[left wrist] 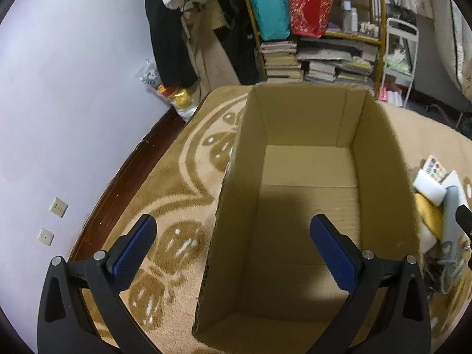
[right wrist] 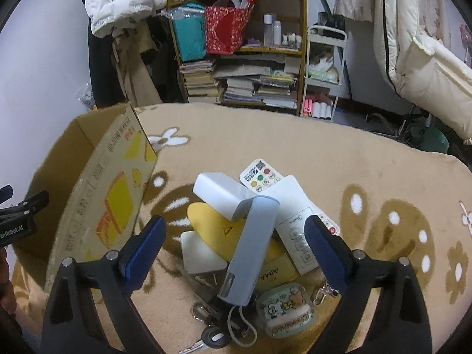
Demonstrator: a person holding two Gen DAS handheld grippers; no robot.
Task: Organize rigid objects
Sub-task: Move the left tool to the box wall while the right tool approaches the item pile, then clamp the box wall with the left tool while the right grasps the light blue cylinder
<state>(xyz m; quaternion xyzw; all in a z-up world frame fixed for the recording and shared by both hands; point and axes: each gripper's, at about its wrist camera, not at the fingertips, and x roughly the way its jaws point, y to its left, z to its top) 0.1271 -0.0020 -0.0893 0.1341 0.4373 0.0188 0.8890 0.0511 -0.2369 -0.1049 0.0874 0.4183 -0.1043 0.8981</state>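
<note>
The left gripper (left wrist: 233,236) hangs over the near end of an open cardboard box (left wrist: 306,206) with its jaws spread wide and nothing between them; one blue pad sits outside the box's left wall, over the carpet (left wrist: 183,177), the other above the bare box floor. The box stands on a tan carpet with a brown floral pattern, and nothing can be seen inside it. The right gripper (right wrist: 236,231) hovers over a heap of small rigid items just to the right of the box, its jaws also wide apart and holding nothing. In the heap, a pale blue-grey bar-shaped device (right wrist: 250,250) with a cord at its lower end leans diagonally across the top, resting on a white rectangular block (right wrist: 221,194) and a yellow oval-ended object (right wrist: 212,224). A white air-conditioner remote (right wrist: 295,221) lies to its right, partly covering a second white remote with coloured buttons (right wrist: 261,175). A white rounded pad (right wrist: 200,253) sits at the left of the heap, a yellow box with printed letters (right wrist: 277,271) lies under the bar, and a small cartoon-printed case (right wrist: 286,309) rests at the near edge beside some keys (right wrist: 212,339). Behind the carpet, a wooden bookshelf (right wrist: 301,59) holds stacked books, a teal bag and a red bag.
</note>
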